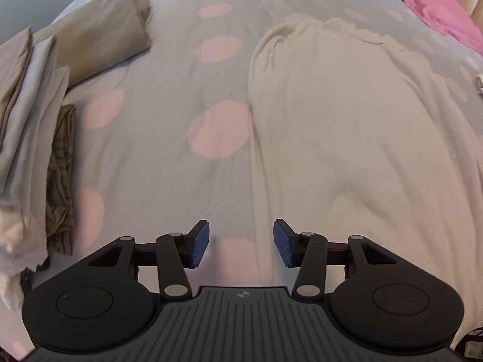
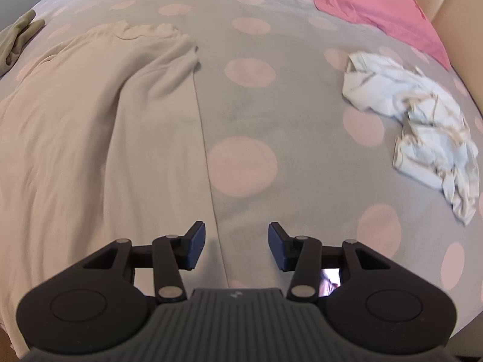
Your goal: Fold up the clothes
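The cream garment (image 1: 347, 126) lay spread flat on the bed (image 1: 169, 157), its length running from near the cameras toward twelve o'clock. In the left wrist view it filled the side from one to five o'clock; in the right wrist view it (image 2: 99, 138) filled the side from seven to eleven o'clock.

The left tongs (image 1: 241, 242) hung spread and empty over the garment's left edge. The right tongs (image 2: 237, 246) hung likewise spread and empty over its right edge, which ran as a straight line between the fingers.

The cloth looked soft, thin and light, with shallow ripples and a gathered far end. It would probably sag and drape when lifted, so a pinch at one point would let the rest trail. The two near corners at the long edges seemed the sensible places to take hold, one per side, catching every layer.

Folded clothes (image 1: 33, 90) sat at nine o'clock in the left view. A crumpled white piece (image 2: 422, 120) lay at two to three o'clock in the right view, below a pink pillow (image 2: 377, 3).
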The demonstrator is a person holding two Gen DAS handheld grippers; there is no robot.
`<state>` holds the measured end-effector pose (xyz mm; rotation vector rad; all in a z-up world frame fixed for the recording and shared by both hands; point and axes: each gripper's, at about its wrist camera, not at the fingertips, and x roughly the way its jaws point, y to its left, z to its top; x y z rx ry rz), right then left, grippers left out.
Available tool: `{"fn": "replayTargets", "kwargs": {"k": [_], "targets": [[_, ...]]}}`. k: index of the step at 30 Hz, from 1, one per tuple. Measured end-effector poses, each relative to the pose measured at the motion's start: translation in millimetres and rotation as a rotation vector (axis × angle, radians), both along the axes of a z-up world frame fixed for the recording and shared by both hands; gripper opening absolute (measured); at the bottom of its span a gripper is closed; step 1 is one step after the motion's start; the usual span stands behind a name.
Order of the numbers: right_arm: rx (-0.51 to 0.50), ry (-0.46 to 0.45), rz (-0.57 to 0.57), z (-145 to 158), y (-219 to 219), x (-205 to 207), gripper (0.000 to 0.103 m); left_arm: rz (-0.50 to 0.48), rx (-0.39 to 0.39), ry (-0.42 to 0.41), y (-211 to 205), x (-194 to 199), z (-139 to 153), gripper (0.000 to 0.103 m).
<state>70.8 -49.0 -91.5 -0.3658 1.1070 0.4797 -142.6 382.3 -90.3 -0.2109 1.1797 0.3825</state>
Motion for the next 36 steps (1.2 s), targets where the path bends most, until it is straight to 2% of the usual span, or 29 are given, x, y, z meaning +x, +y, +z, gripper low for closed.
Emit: {"fn": "replayTargets", "kwargs": {"k": [5, 7, 8, 10, 11, 12, 18, 24, 28, 33, 36], "targets": [[0.027, 0.105, -0.048, -18, -14, 3, 0.056, 0.042, -0.046, 0.016, 2, -13, -9, 0.045], [0.033, 0.158, -0.057, -27, -14, 5, 0.055, 0.053, -0.049, 0.022, 1, -16, -12, 0.045], [0.041, 0.190, -0.055, -31, -13, 4, 0.050, 0.057, -0.046, 0.023, 1, -16, -12, 0.045], [0.053, 0.223, -0.030, -33, -11, 0, 0.017, 0.066, -0.045, 0.021, 0, -17, -11, 0.045], [0.054, 0.217, -0.008, -30, -9, -1, 0.005, 0.070, -0.044, 0.020, 0, -17, -11, 0.045], [0.054, 0.208, 0.001, -25, -8, -2, 0.003, 0.073, -0.044, 0.019, -1, -17, -11, 0.045], [0.054, 0.098, -0.038, 29, -22, 24, 0.002, 0.092, -0.041, 0.016, 2, -14, -10, 0.045], [-0.053, -0.057, -0.143, 73, -43, 74, 0.002, 0.096, -0.037, 0.007, 4, -10, -8, 0.045], [-0.172, -0.141, -0.231, 82, -65, 109, 0.002, 0.104, -0.033, 0.015, 6, -11, -9, 0.045], [-0.206, -0.181, -0.394, 80, -94, 146, 0.002, 0.122, -0.048, 0.025, 12, -12, -13, 0.045], [-0.230, -0.199, -0.435, 73, -97, 155, 0.002, 0.125, -0.050, 0.032, 14, -11, -16, 0.045]]}}
